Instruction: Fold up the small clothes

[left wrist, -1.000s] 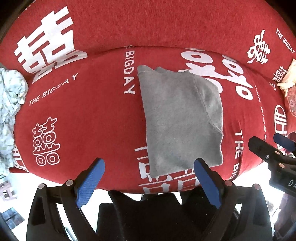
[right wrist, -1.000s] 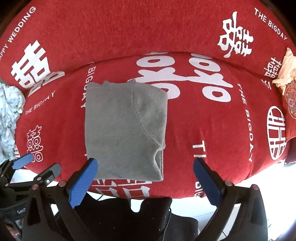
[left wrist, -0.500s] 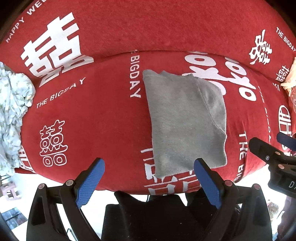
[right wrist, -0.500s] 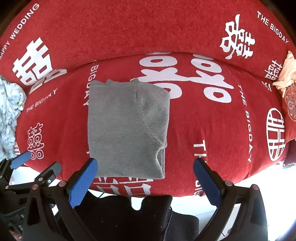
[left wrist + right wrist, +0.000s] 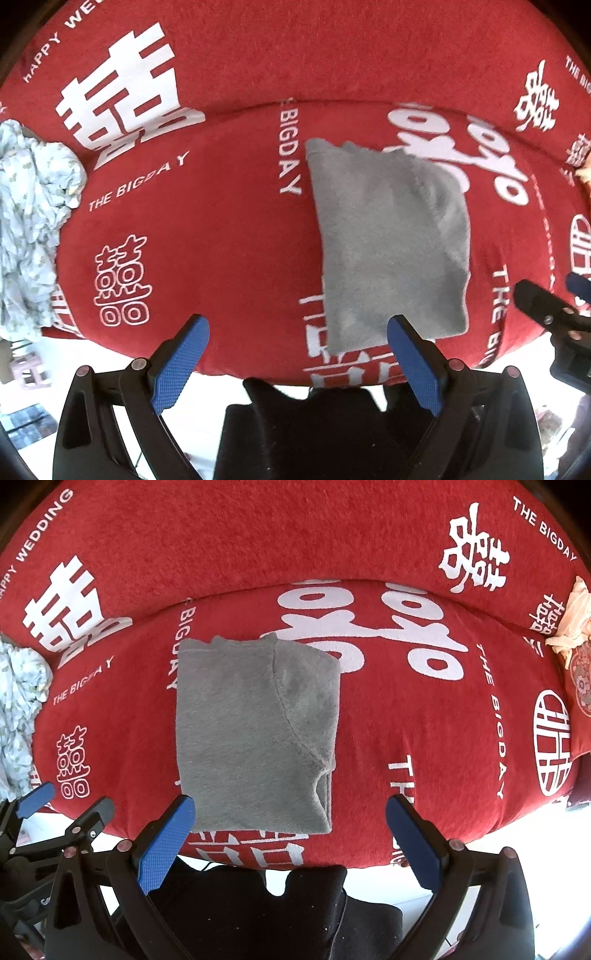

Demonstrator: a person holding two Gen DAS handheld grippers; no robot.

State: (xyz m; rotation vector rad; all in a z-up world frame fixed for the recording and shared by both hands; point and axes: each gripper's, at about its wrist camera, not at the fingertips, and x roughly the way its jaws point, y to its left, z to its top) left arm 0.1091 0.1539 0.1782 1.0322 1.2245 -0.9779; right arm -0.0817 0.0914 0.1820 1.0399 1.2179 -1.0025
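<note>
A grey fleece garment [image 5: 388,243] lies folded into a rectangle on the red sofa seat [image 5: 221,240]; it also shows in the right wrist view [image 5: 255,734]. My left gripper [image 5: 297,332] is open and empty, held off the seat's front edge, to the left of the garment's near end. My right gripper [image 5: 290,810] is open and empty, in front of the garment's near right corner. Neither touches the cloth. The right gripper shows at the right edge of the left wrist view [image 5: 546,306]; the left gripper shows at the left edge of the right wrist view [image 5: 66,812].
A crumpled pale blue patterned cloth [image 5: 29,236] lies at the seat's left end. A cream cloth [image 5: 572,620] and a red patterned cushion [image 5: 581,683] sit at the right end. The red sofa back [image 5: 295,535] rises behind. Dark fabric [image 5: 258,912] hangs below the seat edge.
Both views have shifted a little: the garment sits slightly farther right and lower in the left wrist view. The garment itself has not moved. Both grippers stay open.
</note>
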